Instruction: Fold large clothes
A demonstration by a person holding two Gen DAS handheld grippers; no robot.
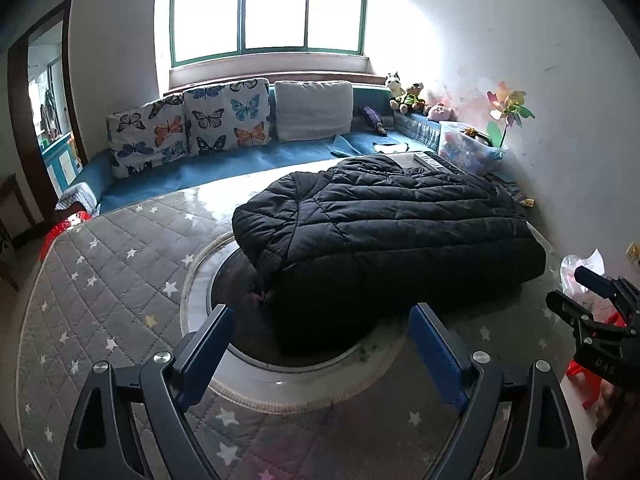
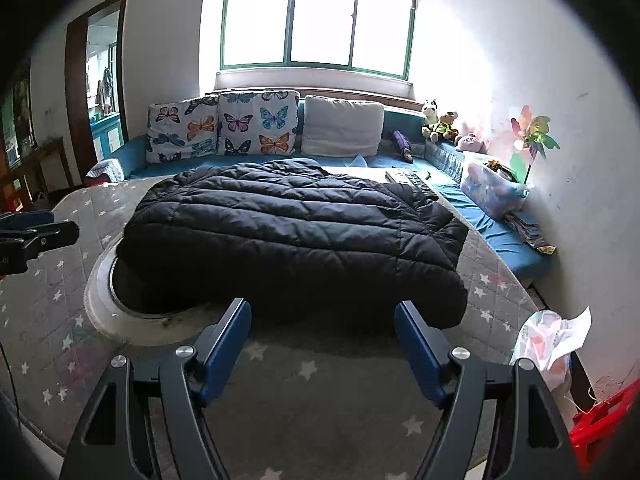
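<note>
Left gripper (image 1: 322,322) sits nearest the lens, blue pads spread wide, nothing between them, hovering over grey star-print quilted mat (image 1: 100,280). Right gripper (image 2: 323,318) likewise released and empty, its pads just short of the jacket's near edge. Black puffer jacket (image 2: 292,236) lies folded into a thick rectangle on the round table, partly covering the dark central disc (image 1: 236,284) with its pale ring. Behind it: blue sofa (image 1: 224,168), butterfly cushions (image 2: 224,128), a grey cushion (image 1: 314,110), plush toys (image 2: 440,122), pinwheel (image 2: 534,136) in a clear bin. White plastic bag (image 2: 554,340) near the wall on the right.
</note>
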